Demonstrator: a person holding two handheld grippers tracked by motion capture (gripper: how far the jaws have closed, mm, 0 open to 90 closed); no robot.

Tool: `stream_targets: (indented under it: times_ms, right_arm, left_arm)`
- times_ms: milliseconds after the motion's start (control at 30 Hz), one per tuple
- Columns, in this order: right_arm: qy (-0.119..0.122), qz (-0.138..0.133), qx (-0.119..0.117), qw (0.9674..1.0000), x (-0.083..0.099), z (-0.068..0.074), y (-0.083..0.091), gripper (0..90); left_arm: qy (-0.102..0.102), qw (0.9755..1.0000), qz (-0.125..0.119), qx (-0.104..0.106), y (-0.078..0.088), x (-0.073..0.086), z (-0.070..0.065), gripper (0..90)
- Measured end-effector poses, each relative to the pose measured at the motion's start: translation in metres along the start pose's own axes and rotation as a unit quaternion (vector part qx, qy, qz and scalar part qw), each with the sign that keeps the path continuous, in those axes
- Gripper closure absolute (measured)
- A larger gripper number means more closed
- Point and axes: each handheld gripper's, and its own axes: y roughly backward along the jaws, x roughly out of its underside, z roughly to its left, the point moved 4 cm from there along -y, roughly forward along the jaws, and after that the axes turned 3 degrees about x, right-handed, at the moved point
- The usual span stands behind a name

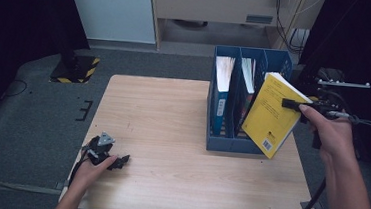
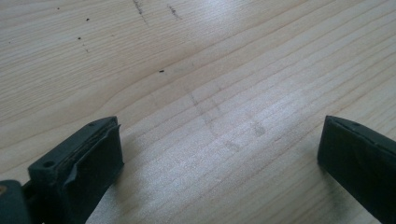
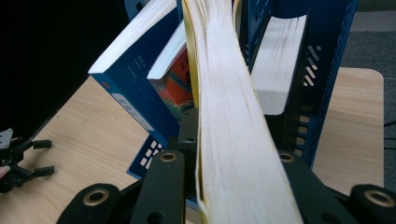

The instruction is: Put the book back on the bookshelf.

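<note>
At the right of the high view, the right gripper (image 1: pixel 294 104) has its jaws clamped on the page edge of a thick yellow paperback book (image 1: pixel 273 114), held tilted against the blue plastic file rack (image 1: pixel 230 144). At lower left, the left gripper (image 1: pixel 119 162) rests on the pale wooden table (image 1: pixel 172 123), jaws wide apart and empty
</note>
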Motion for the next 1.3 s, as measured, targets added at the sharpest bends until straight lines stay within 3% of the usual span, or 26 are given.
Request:
stream_targets:
  times_ms: [400,1300]
  right_arm:
    - [-0.012,-0.007,0.011,0.9998,-0.005,-0.001,-0.004,75.4]
    - [0.005,-0.015,0.037,0.9992,-0.02,0.004,-0.006,75.4]
  left_arm:
    - [0.0,1.0,0.0,0.0,0.0,0.0,0.0,0.0]
    - [0.004,1.0,-0.003,0.0,0.0,0.0,-0.001,0.0]
